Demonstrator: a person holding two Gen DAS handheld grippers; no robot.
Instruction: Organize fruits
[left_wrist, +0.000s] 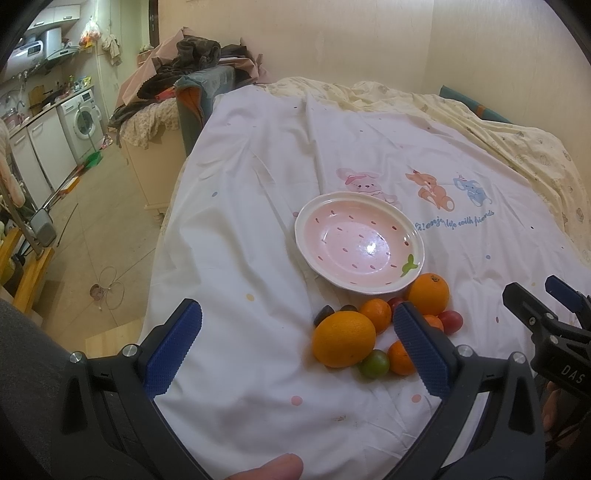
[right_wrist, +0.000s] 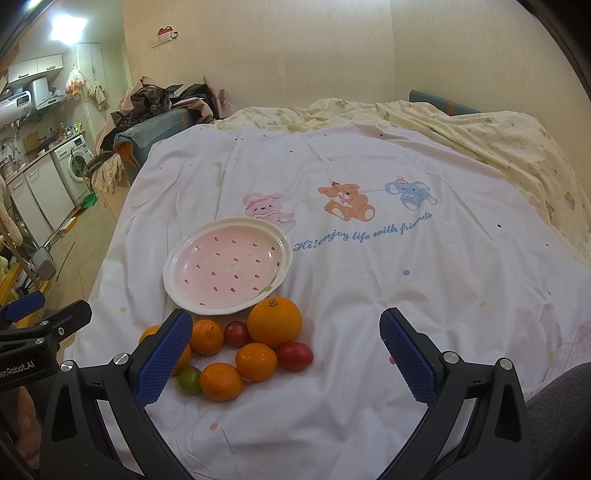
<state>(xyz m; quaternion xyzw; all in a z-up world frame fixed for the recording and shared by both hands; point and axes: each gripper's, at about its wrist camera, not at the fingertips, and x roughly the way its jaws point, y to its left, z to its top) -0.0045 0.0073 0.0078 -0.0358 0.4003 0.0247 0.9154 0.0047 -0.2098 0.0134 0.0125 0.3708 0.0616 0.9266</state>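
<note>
Pink and bare, the plate (right_wrist: 227, 266) sits on the white bedsheet (right_wrist: 369, 295), and the fruit pile (right_wrist: 236, 350) huddles just beside its near rim, oranges, small tomatoes, nothing loaded yet. Both grippers hover low and near, left gripper (left_wrist: 295, 347) and right gripper (right_wrist: 284, 354) spread wide and holding nothing, likely sized for the big orange (right_wrist: 274, 321) first.

A pink strawberry-patterned plate (right_wrist: 199, 291) with a cream rim lies empty on the bedsheet; just in front of it cluster the fruits: a large orange (right_wrist: 274, 322) nearly touching the rim; smaller tangerines (right_wrist: 256, 362); red tomatoes (right_wrist: 294, 355); one green tomato (right_wrist: 189, 379).
</note>
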